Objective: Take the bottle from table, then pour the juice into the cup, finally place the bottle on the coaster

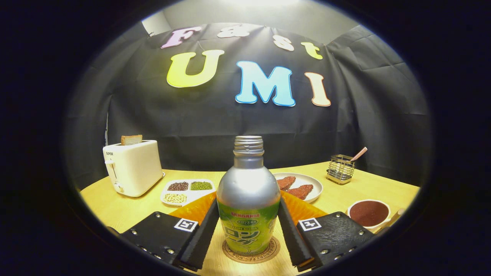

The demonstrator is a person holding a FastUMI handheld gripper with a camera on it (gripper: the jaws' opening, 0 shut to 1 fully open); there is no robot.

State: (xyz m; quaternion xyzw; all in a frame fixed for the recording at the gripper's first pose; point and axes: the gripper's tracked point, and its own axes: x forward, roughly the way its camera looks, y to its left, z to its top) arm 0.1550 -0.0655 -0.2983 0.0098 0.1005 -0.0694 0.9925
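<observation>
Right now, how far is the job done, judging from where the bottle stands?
Looks done: the bottle stands upright on the round coaster, its cap off, so the placing seems finished. No cup is visible to me, so I cannot confirm the pour. In hand: the gripper has both fingers against the bottle's sides. Left: open the fingers and draw back.
</observation>
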